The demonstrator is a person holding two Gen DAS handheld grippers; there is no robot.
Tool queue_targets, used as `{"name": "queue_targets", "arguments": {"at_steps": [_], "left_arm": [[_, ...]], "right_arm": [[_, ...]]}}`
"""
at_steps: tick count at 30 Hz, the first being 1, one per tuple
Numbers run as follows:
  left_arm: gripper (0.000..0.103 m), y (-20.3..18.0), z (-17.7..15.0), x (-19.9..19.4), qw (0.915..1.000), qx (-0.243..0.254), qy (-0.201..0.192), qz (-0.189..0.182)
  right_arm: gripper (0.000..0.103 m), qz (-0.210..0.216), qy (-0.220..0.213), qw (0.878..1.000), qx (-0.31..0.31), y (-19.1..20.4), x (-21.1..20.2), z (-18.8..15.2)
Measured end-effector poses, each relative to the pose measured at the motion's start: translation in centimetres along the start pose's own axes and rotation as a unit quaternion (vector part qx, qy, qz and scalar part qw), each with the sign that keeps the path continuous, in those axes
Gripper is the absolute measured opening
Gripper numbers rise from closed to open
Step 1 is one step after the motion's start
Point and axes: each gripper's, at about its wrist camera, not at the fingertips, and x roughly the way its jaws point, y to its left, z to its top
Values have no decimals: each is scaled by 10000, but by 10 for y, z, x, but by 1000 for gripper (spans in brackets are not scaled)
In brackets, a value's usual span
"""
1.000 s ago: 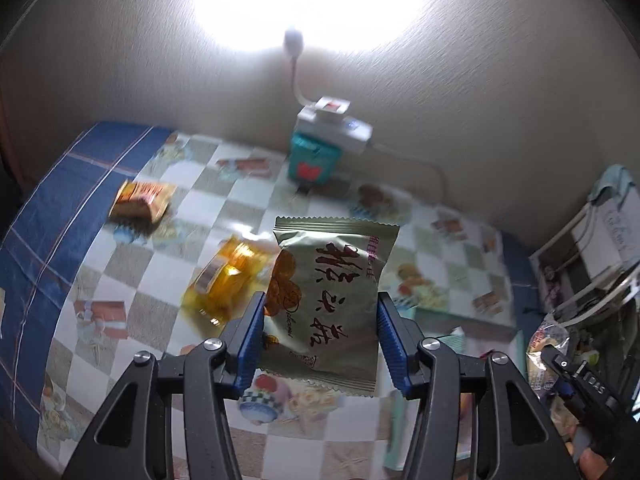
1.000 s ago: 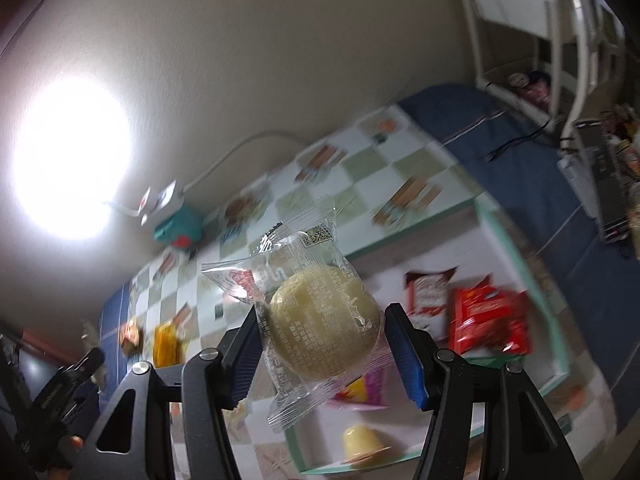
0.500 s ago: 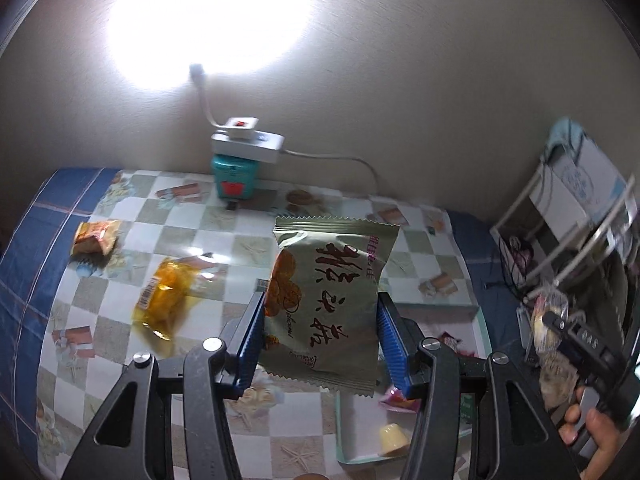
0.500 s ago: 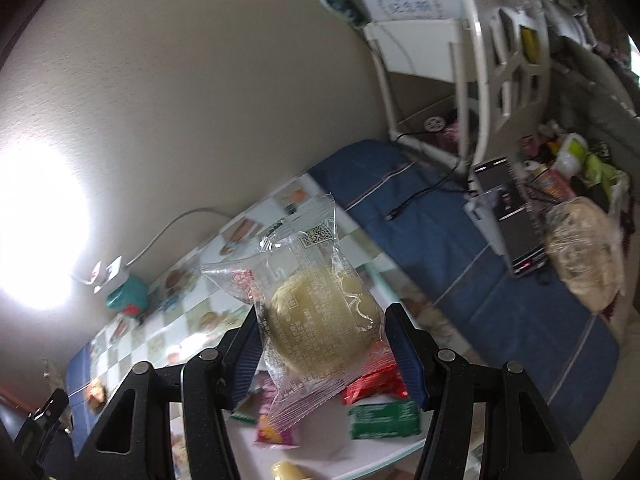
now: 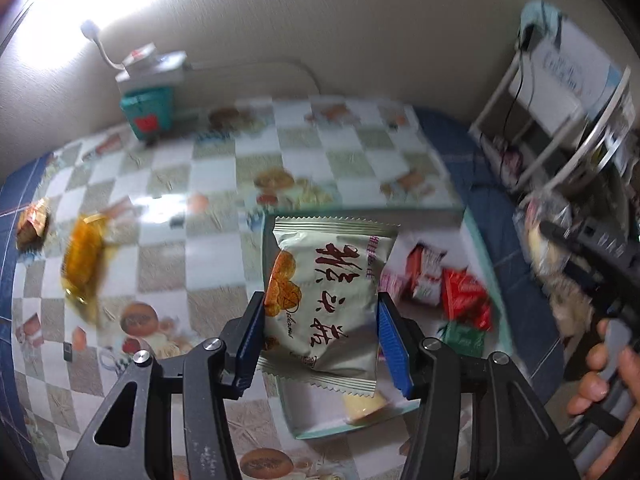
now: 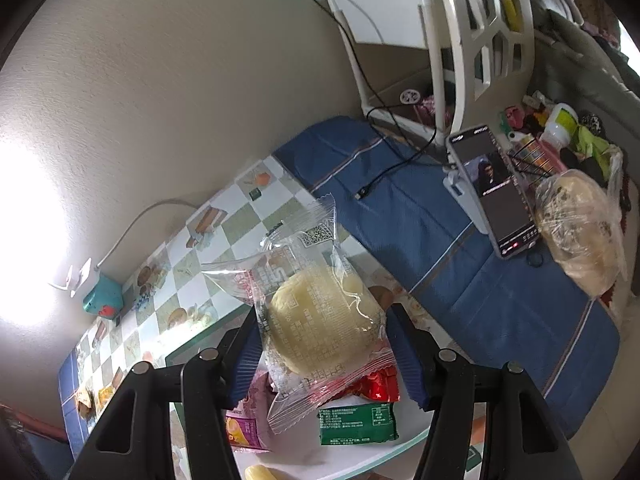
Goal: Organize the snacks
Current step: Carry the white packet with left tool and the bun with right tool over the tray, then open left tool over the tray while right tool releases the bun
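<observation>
Carrying two snacks to the tray [image 5: 476, 240] at once. Left tongs [image 5: 320, 328] gripping the beige packet [image 5: 326, 300] by its side edges, long axis upright, hanging directly above the tray's near-left part. Right tongs [image 6: 322, 348] clamping the clear-wrapped pastry [image 6: 320, 320] over the tray's red and green packets [image 6: 358, 424]; both sets roughly equally near. Still lying out on the tabletop [image 5: 208, 184], far left: an orange packet [image 5: 82, 258] and a small brown one [image 5: 34, 224]. Compared with a second back: left tongs now over the tray rather than the checkered cloth; right view swung toward the blue cloth.
</observation>
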Motion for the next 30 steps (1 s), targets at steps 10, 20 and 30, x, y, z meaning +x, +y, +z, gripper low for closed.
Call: {"name": "queue_targets", "arguments": {"at_steps": [10,20,30], "left_arm": [[55,-8,-25,56,9964,17,841,114],[56,-6,-30,64,9935,-8,1136,121],[67,7,-18,47,9956,-182,918,32]], "right_arm": [[64,-65,683,9971,-334,15,44,-18],[65,-102,1255,9884,-847,36,73,-42],[74,-155,1147,9874,-1075,48,65,-42]]}}
